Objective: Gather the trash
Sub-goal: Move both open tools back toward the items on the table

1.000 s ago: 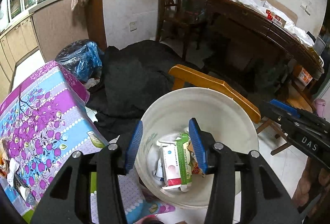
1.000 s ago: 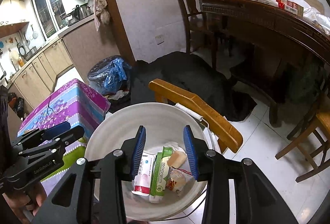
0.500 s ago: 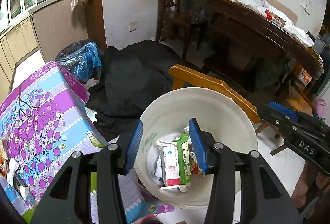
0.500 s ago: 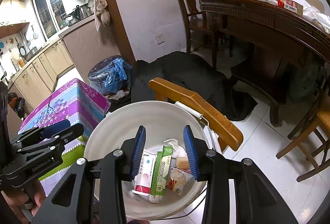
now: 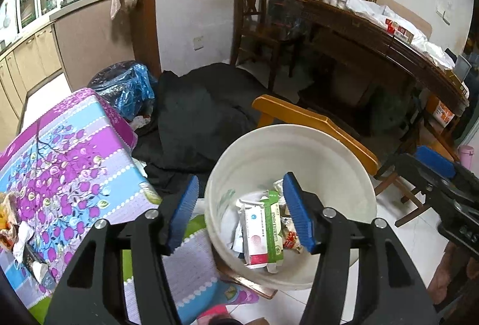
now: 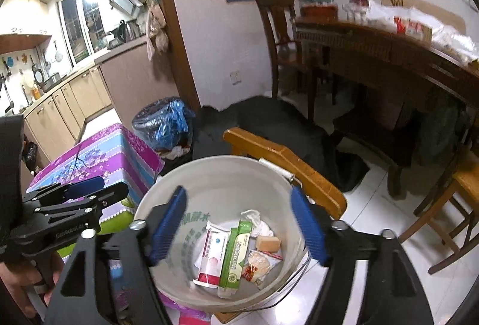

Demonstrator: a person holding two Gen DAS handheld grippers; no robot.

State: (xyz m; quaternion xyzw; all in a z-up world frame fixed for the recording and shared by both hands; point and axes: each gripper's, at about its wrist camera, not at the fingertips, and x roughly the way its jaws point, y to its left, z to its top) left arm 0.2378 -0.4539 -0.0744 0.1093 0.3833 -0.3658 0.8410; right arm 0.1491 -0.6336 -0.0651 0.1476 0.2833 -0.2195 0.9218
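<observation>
Bucket, round white plastic, holds flat cartons, crumpled tissue. Both grippers have just opened wider, fingers spread, pinching nothing.

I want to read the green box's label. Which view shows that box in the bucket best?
The right wrist view: the green box lies unobstructed in the bucket. In the left wrist view, a blue finger pad crowds the box.

Both wrist views look steeply down, close over shared white bucket.
</observation>
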